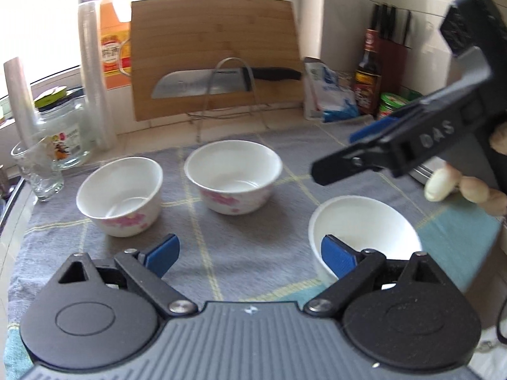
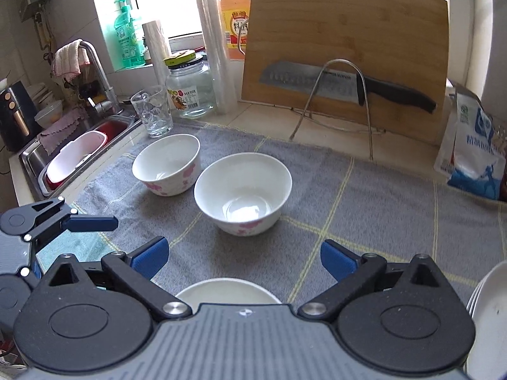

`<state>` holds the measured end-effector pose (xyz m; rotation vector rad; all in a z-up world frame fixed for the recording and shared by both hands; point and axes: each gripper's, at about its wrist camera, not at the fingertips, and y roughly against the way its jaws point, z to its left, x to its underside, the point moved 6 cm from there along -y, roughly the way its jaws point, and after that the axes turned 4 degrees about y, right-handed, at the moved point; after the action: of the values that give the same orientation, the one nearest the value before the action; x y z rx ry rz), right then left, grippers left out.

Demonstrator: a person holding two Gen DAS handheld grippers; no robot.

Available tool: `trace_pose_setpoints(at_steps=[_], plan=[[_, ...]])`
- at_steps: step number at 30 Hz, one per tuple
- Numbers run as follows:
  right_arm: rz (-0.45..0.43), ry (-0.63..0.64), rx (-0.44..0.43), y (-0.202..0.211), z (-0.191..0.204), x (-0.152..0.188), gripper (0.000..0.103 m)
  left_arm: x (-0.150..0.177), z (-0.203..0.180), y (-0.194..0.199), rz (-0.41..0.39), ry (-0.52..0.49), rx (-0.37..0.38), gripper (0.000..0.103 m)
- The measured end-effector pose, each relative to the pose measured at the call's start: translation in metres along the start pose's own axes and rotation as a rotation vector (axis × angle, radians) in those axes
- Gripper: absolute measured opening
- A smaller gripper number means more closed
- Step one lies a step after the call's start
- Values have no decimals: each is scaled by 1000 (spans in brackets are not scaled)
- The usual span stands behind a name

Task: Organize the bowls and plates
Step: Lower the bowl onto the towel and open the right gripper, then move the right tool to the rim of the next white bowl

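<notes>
My left tool (image 1: 250, 255) has its blue pads spread with nothing between them; my right tool (image 2: 244, 258) is spread too, as wide as it goes, and also empty. Both hang above the grey cloth (image 2: 364, 196) on the bench.

Just ahead and right of the left tool sits a plain white bowl (image 1: 364, 224), its rim behind the right pad but not touched. The same bowl shows directly under the right tool, mostly hidden by the body. Further out from both tools stand two pink-flowered bowls: the near bowl (image 2: 242, 191) dead ahead of the right tool, and the far bowl (image 2: 166, 164) beyond it, left. The two are close together, perhaps touching; I cannot be sure. At the far right of the right tool I see white plates (image 2: 488, 319), seemingly stacked, though the edge is blurred.

I judge nothing is in hand, so I am between placements. Next I would take a flowered bowl by its rim and nest it into another, which needs one pad inside the wall and one outside.

Readable: "DAS" on the right tool's arm in the left view. The orange bottle (image 2: 234, 15) and salt bag (image 2: 475, 145) carry Chinese print I cannot read.
</notes>
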<state>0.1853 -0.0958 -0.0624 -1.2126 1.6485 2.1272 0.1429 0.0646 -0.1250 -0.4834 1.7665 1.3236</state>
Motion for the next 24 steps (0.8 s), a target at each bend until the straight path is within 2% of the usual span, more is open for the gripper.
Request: trace_pose_setpoints(at_steps=[6, 13, 24], plan=[[0, 47, 24, -8, -2, -14, 103, -7, 14, -26, -19, 12, -58, 96], [26, 68, 16, -26, -9, -25, 103, -16, 17, -48, -16, 13, -45, 96], [59, 41, -68, -58, -21, -39, 103, -29, 13, -80, -8, 4, -26, 96]])
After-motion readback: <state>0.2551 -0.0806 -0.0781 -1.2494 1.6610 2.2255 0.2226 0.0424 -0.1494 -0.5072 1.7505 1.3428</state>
